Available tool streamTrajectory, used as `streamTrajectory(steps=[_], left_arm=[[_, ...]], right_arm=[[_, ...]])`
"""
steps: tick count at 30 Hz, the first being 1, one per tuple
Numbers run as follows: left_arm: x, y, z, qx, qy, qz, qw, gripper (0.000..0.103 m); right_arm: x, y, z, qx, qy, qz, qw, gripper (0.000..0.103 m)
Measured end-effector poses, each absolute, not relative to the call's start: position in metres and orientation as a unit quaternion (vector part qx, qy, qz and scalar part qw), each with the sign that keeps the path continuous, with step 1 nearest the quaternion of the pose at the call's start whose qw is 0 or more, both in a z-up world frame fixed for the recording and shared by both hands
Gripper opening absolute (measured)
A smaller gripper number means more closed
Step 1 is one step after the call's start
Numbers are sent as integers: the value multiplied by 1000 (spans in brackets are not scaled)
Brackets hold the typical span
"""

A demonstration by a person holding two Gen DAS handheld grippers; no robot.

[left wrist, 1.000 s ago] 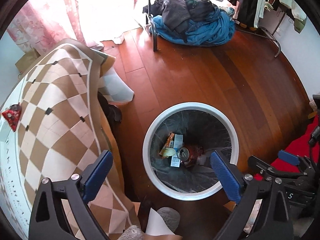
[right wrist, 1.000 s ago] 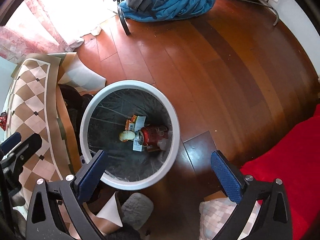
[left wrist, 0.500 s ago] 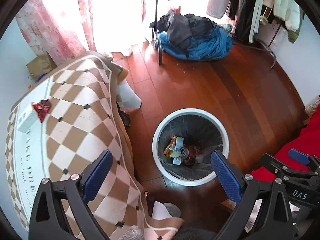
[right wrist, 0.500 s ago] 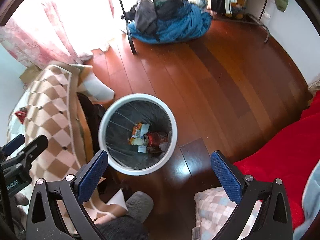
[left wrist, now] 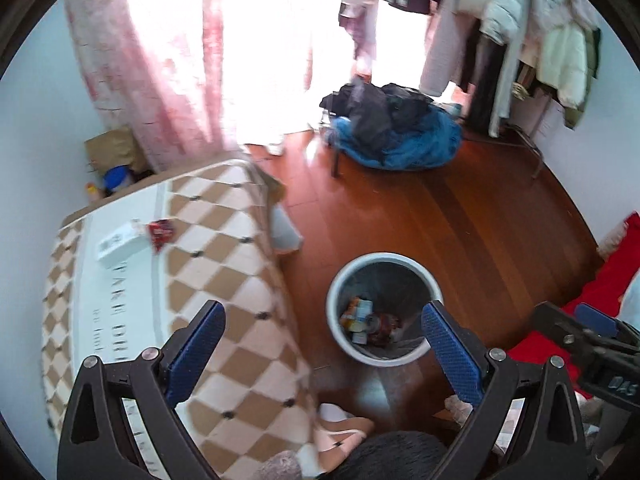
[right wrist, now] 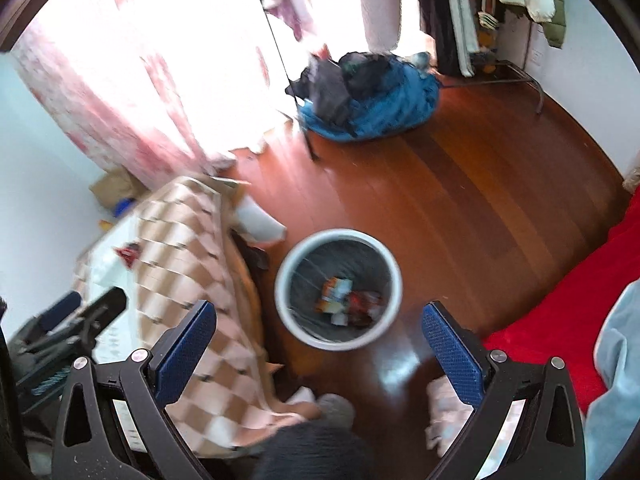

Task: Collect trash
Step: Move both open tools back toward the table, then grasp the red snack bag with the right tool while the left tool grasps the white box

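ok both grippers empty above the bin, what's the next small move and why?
Probably swing the left gripper toward the red wrapper on the checkered tablecloth. Both grippers are open and hold nothing, the bin already holds trash, and the wrapper looks like the nearest piece of loose trash, on the left side.

Words you can read

You can see "DAS" in white letters on the right gripper (left wrist: 592,334) in the left wrist view. The checked tablecloth (left wrist: 120,300) has big printed letters too, but they are cut off and too blurry to read.
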State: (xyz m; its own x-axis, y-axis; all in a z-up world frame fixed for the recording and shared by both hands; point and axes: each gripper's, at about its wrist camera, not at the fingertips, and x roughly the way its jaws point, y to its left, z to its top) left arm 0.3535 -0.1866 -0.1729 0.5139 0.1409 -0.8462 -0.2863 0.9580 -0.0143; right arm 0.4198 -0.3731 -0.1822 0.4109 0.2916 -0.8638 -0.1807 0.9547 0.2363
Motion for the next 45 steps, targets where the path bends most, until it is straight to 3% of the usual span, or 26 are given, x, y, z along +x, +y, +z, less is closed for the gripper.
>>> streamTrajectory(steps=[8, 15, 20, 25, 27, 30, 34, 41, 45], left_arm=[[313, -72, -170, -110, 460, 225, 852, 100], [268, 64, -257, -136, 506, 343, 780, 100], [254, 127, -322, -142, 548, 368, 737, 101], [260, 159, -359, -140, 566, 351, 733, 100], [264, 164, -367, -134, 570, 342, 735, 101], [270, 167, -371, -128, 573, 326, 741, 101], [283, 160, -361, -85, 571, 301, 759, 100], [344, 152, -322, 69, 547, 190, 812, 100], [382, 143, -339, 145, 578, 98, 797, 100]], right_arm=[[415, -255, -165, 43, 526, 235, 816, 103], [434, -95, -231, 32, 577, 314, 754, 103], [454, 18, -291, 2, 608, 332, 721, 82], [481, 86, -334, -26, 618, 323, 716, 81], [491, 103, -347, -24, 622, 321, 714, 76], [500, 119, -362, -29, 627, 323, 708, 55], [503, 119, -365, -24, 626, 331, 706, 9], [518, 86, -349, -11, 617, 314, 722, 8], [535, 77, -350, 4, 626, 296, 721, 9]])
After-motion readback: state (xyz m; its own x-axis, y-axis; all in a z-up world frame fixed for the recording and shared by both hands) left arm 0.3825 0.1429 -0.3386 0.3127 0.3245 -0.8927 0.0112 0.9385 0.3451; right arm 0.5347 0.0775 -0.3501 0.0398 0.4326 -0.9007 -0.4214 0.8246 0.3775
